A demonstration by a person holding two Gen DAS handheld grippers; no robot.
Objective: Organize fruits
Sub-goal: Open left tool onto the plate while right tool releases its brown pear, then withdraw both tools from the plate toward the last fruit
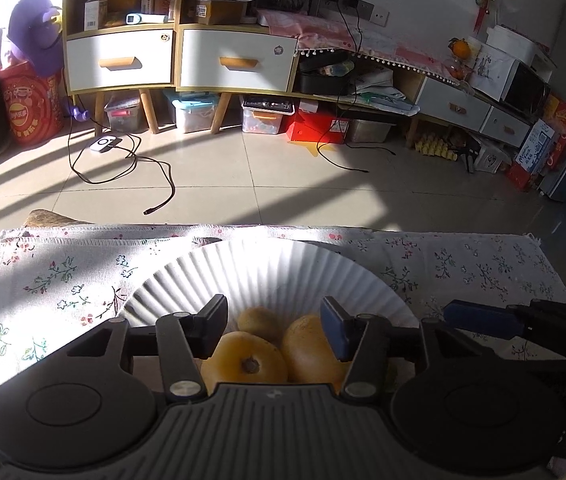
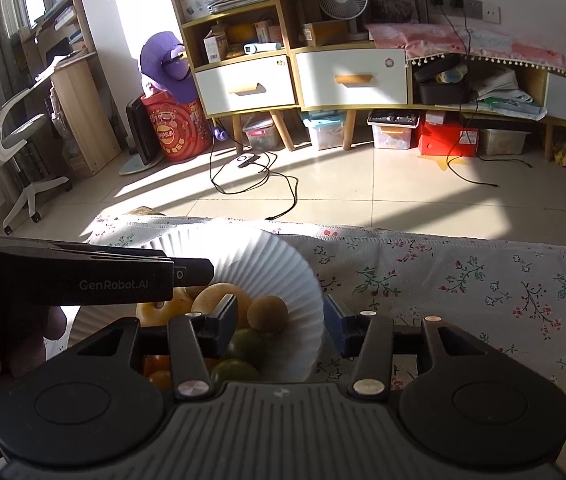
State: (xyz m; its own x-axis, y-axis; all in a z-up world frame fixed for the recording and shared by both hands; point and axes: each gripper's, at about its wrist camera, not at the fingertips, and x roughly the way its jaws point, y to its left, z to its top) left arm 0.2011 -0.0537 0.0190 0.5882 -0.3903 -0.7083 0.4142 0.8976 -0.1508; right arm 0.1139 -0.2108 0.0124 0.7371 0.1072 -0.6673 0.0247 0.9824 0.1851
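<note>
A white fluted paper plate [image 1: 267, 264] lies on the flowered cloth and holds the fruit. In the left wrist view, my left gripper [image 1: 273, 328] stands open over a yellow persimmon-like fruit [image 1: 245, 360], a yellow mango [image 1: 307, 348] and a brownish kiwi [image 1: 259, 320]; its pads press on none of them. My right gripper [image 2: 281, 328] is open too, its jaws astride the plate's right rim [image 2: 311, 320] without pinching it. Beside its left finger lie a brown round fruit [image 2: 269, 308], green tomatoes [image 2: 249, 342] and small orange ones [image 2: 159, 364]. The left gripper [image 2: 199, 274] reaches in from the left.
The flowered cloth [image 2: 463, 280] covers a low table whose far edge faces a tiled floor [image 1: 283, 176] with loose black cables [image 1: 123, 160]. Shelving with drawers [image 1: 179, 60] and storage boxes line the far wall. A hand [image 2: 23, 344] holds the left gripper.
</note>
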